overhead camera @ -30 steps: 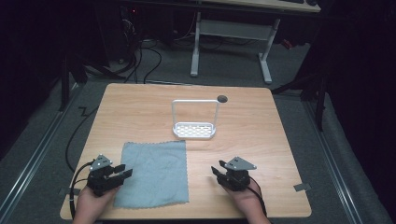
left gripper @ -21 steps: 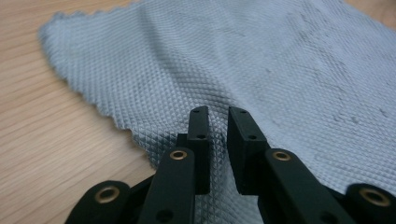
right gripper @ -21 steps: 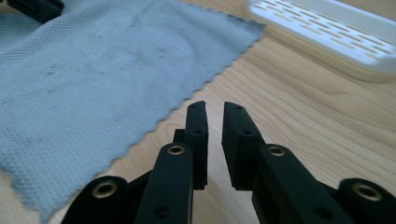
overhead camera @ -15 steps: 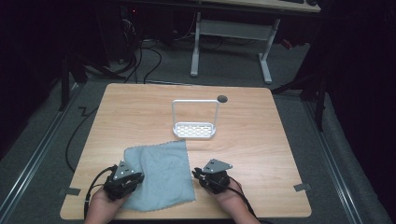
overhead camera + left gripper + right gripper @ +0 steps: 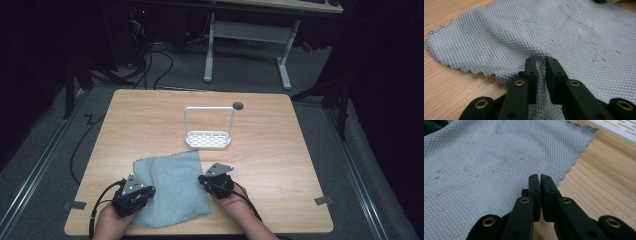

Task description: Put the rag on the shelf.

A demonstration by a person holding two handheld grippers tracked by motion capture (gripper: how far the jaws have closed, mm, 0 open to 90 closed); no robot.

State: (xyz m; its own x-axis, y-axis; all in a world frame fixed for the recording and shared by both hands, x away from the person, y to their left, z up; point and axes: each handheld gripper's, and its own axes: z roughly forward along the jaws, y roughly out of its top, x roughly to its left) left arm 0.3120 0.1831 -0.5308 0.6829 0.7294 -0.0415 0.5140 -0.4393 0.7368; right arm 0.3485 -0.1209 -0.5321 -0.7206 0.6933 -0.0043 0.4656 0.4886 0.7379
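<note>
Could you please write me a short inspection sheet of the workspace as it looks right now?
Surface: wooden table with a dark round hole near its far edge.
Job's things: grey cloth lying at the near edge, slightly rumpled; white rack upright behind it, apart from it.
Clutter: nothing seen.
Grippers: left tool with jaws slightly apart around a pinched ridge of cloth; right tool with jaws closed at the cloth's right edge, whether cloth is between them cannot be told.
Cables: black cable hanging off the table's left side.
Surroundings: dark room, desk frame behind, tape marks on the floor.
</note>
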